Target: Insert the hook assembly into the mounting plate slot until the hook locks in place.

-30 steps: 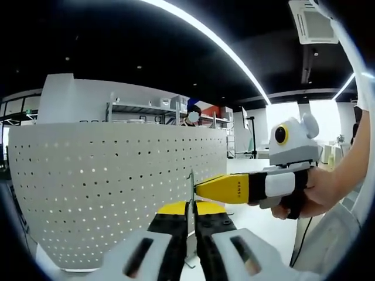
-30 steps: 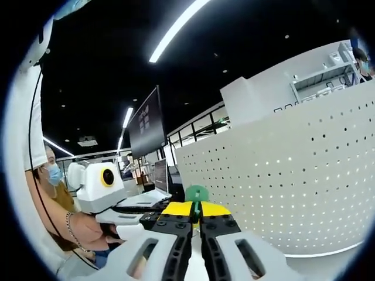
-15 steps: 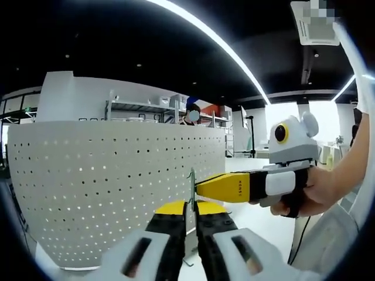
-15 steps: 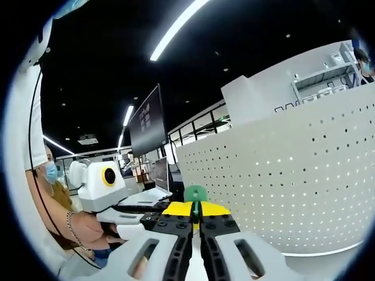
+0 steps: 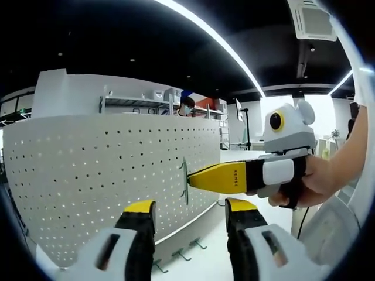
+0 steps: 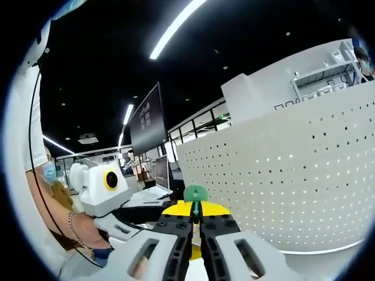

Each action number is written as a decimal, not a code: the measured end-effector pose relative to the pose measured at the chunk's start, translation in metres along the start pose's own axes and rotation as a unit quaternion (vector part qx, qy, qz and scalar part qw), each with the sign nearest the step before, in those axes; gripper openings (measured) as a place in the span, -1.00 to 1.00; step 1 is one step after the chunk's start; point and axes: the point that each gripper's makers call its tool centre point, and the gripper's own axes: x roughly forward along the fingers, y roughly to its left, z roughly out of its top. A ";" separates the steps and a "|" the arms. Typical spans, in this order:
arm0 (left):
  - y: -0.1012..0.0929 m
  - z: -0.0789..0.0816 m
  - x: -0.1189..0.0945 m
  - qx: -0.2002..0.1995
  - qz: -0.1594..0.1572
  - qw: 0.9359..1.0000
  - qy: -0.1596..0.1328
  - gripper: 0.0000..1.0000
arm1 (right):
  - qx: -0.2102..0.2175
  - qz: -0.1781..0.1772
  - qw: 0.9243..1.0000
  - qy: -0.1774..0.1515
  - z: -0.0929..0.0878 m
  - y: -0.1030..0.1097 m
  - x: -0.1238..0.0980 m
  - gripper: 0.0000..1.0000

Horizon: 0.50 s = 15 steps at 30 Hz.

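Note:
The hook assembly (image 5: 185, 180) is a thin piece with a green rounded tab (image 6: 196, 193), held edge-on just in front of the white perforated mounting plate (image 5: 99, 175). My right gripper (image 5: 194, 178) reaches in from the right with its yellow jaws shut on the hook. In the right gripper view, the right gripper (image 6: 197, 214) pinches the green tab beside the plate (image 6: 293, 187). My left gripper (image 5: 190, 208) stands open below the hook, its yellow-tipped jaws well apart and holding nothing. The left gripper (image 6: 108, 190) also appears at the left in a hand.
Two or three loose metal hooks (image 5: 186, 253) lie on the white table at the foot of the plate. A hand (image 5: 319, 181) grips the right gripper. A dark monitor (image 6: 146, 120) and a laptop stand behind the left gripper. Shelves rise behind the plate.
My left gripper has opened and let go of the hook; its jaws now stand apart. The right gripper stays shut on the hook, close to the plate.

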 end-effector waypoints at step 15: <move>0.005 -0.006 0.003 -0.006 0.019 1.000 0.011 0.81 | 0.000 -0.004 1.000 0.001 -0.001 -0.002 -0.001 -1.00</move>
